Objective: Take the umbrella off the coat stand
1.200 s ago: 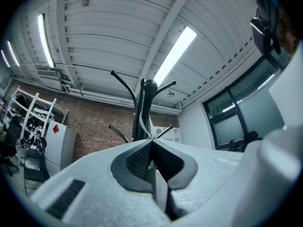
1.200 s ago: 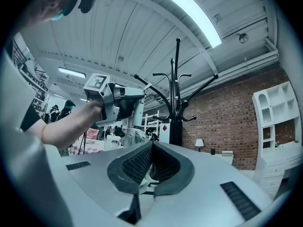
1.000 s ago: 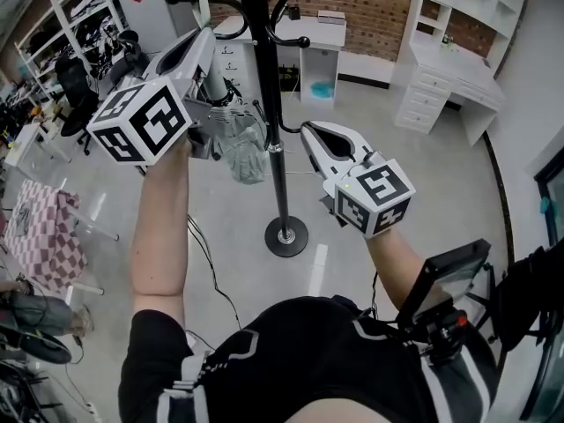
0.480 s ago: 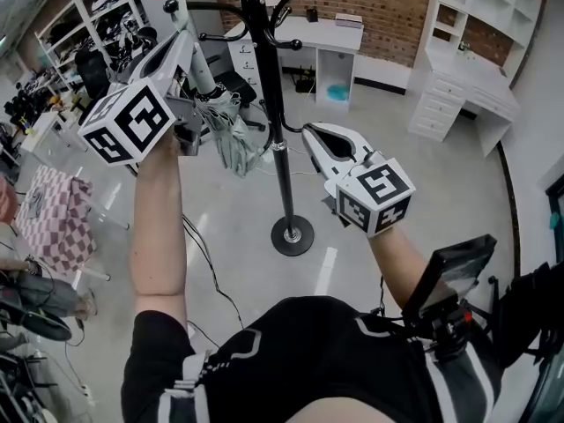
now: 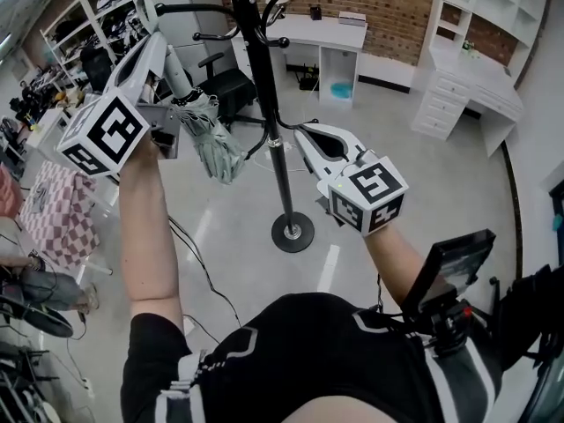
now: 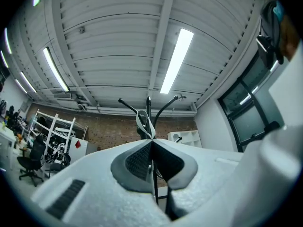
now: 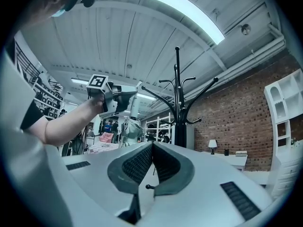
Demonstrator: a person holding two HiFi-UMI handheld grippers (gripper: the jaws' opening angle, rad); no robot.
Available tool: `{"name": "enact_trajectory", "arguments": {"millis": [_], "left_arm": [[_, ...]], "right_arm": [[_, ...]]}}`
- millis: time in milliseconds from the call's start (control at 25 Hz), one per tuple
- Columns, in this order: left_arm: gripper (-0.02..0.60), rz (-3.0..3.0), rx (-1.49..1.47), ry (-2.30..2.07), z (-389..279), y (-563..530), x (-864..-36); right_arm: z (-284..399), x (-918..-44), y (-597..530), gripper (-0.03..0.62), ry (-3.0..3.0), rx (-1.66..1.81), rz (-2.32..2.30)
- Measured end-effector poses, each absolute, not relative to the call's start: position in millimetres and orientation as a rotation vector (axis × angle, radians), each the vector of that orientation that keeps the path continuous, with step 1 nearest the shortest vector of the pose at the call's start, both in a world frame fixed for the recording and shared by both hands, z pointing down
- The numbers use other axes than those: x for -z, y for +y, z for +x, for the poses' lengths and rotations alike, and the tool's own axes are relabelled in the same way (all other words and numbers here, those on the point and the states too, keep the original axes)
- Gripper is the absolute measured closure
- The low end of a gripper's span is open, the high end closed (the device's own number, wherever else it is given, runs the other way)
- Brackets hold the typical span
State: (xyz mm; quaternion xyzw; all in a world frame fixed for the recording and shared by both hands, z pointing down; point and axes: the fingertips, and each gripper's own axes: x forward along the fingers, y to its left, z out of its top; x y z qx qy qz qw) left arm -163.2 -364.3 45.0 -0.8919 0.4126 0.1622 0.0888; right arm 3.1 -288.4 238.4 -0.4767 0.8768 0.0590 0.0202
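Head view had the left gripper (image 5: 154, 42) raised high and tilted upward. Right beside it, on its right flank, hung the umbrella (image 5: 212, 142), folded and grey-green, its canopy drooping below the jaws. The stand (image 5: 267, 104) rose just beyond that, pole upright, its round base (image 5: 293, 233) on the floor well below both tools. One black hook (image 5: 162, 10) sat just above the left tips.

Left gripper view settled the grip: jaws pressed together, clenched on the umbrella's white loop (image 6: 143, 121), which poked up past the tips. Straight ahead of those tips the stand spread out against the ceiling. Whether the loop was clear of the hook, no view told.

Over to the right gripper (image 5: 302, 133): lower than the left one, just right of the pole and apart from it. Right gripper view showed its jaws closed tip to tip with nothing pinched between them, so clenched and empty. Ahead and a touch right of them stood the stand, with a brick wall (image 7: 236, 112) further right. Ahead and to the left, the left gripper was up in the air with the umbrella dangling under it
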Motion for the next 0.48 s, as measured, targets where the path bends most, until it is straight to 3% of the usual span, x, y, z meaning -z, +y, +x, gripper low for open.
{"name": "enact_trajectory", "arguments": {"millis": [480], "left_arm": [[0.569, -2.646, -0.476, 1.349, -144.6, -304.0, -110.7]], "right_arm": [[28.5, -243.5, -259.8, 0.591, 2.734, -0.176, -1.356]]}}
